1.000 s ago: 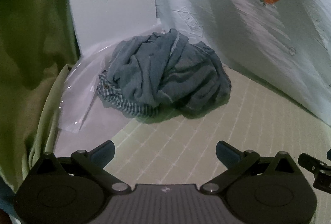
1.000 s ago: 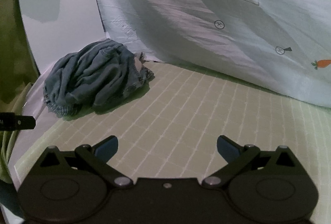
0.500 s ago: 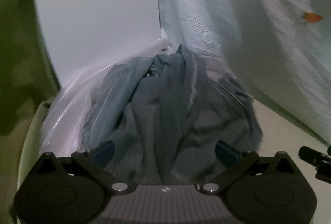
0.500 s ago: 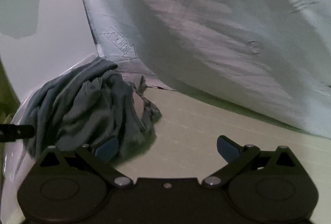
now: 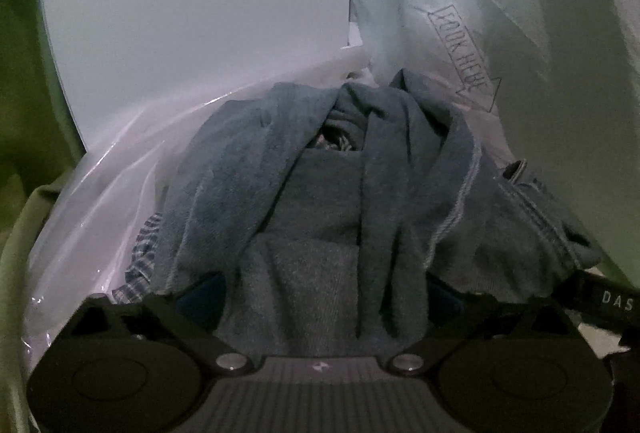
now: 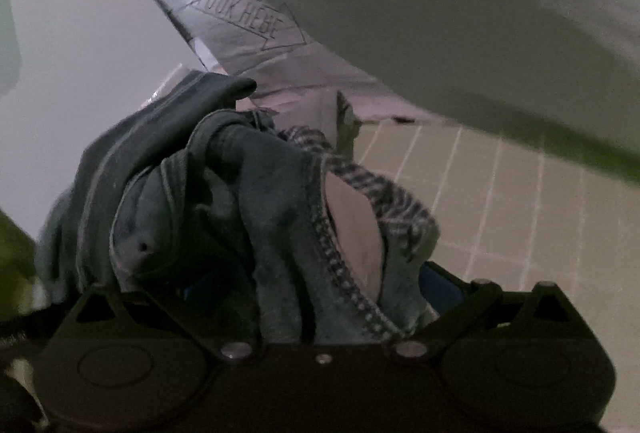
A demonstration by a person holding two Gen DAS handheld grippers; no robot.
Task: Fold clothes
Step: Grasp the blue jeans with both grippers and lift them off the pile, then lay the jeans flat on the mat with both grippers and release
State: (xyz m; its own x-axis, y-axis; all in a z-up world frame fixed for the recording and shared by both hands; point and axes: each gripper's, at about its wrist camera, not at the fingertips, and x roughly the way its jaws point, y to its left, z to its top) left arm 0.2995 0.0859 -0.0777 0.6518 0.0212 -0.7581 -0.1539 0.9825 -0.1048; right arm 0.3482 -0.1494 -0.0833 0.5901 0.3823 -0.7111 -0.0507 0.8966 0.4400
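Draping down behind everything, a pale printed sheet (image 5: 520, 33) with a "LOOK HERE" arrow (image 6: 248, 19) hangs close over the crumpled blue-grey garment (image 5: 320, 201), which sits on the gridded green mat (image 6: 520, 201) against a white board (image 5: 192, 13) and clear plastic wrap (image 5: 112, 193). Both the left gripper (image 5: 320, 297) and the right gripper (image 6: 304, 285) are spread wide, fingers pushed into the cloth heap, nothing pinched.

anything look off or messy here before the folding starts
Yes: the blue-grey garment is a crumpled heap, not spread flat, with a checked lining showing, so it looks partly inside out. It sits partly on a clear plastic bag. Both open claws, left claw and right claw, straddle it.
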